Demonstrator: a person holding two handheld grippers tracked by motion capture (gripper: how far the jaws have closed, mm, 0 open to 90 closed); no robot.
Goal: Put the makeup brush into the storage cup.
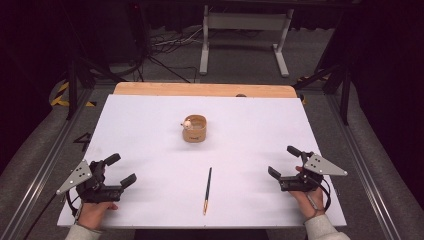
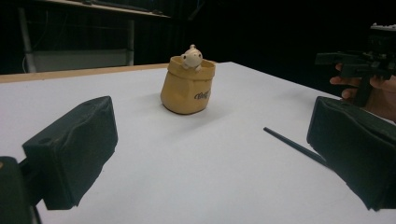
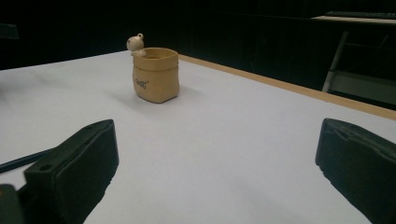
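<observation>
My left claw and right claw are black, each topped by a grey three-cornered plate dotted with small holes. Their jaws are thick, blocky black pads. Black cables loop at my wrists; my sleeves are light grey.

Tan sack-shaped pot w/ small cream bear figure on its rim, upright, dark lettering on side, mid worktop. Dark pencil w/ tan end lies flat near front edge, well apart from pot, pointing roughly twd it.
</observation>
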